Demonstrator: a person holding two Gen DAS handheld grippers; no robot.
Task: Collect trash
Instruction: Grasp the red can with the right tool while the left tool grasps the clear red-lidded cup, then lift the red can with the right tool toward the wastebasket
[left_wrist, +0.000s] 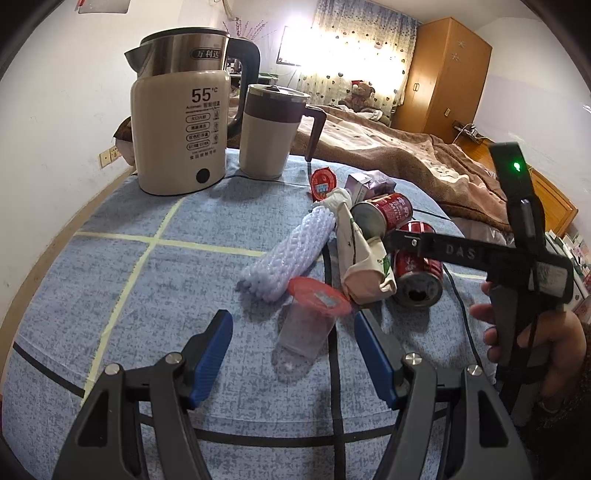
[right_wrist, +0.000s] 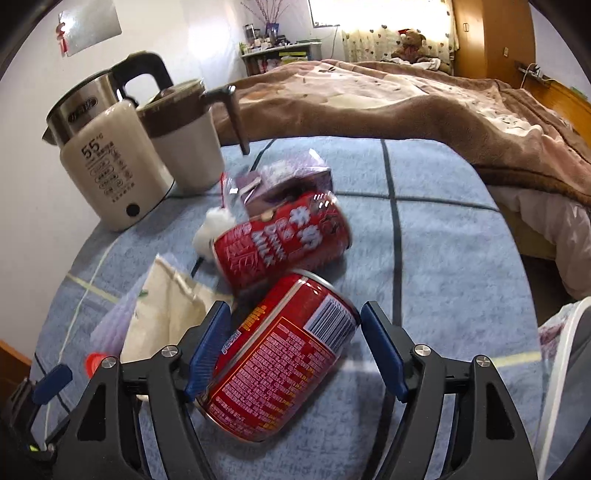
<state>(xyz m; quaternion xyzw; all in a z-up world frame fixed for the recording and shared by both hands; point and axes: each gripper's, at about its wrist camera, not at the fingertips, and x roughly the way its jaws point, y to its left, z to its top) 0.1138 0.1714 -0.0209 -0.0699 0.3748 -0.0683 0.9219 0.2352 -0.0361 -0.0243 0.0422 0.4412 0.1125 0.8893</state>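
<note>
Trash lies on a blue cloth-covered table (left_wrist: 110, 280). My left gripper (left_wrist: 293, 328) is open, its jaws either side of a clear plastic cup with a red lid (left_wrist: 306, 321) lying on its side. Beyond it lie a white foam net sleeve (left_wrist: 288, 251), a crumpled paper bag (left_wrist: 360, 258), two red cans (left_wrist: 417, 269) (left_wrist: 384, 214), a small red-lidded cup (left_wrist: 323, 182) and a purple carton (left_wrist: 369, 182). My right gripper (right_wrist: 295, 319) is open around the near red can (right_wrist: 277, 362), its left pad (right_wrist: 207, 350) against the can. The second red can (right_wrist: 284, 240) lies behind.
A cream electric kettle (left_wrist: 181, 122) and a lidded jug (left_wrist: 269, 129) stand at the table's back left. A bed with a brown blanket (left_wrist: 406, 147) lies beyond the table. A wooden wardrobe (left_wrist: 443, 74) stands at the far wall.
</note>
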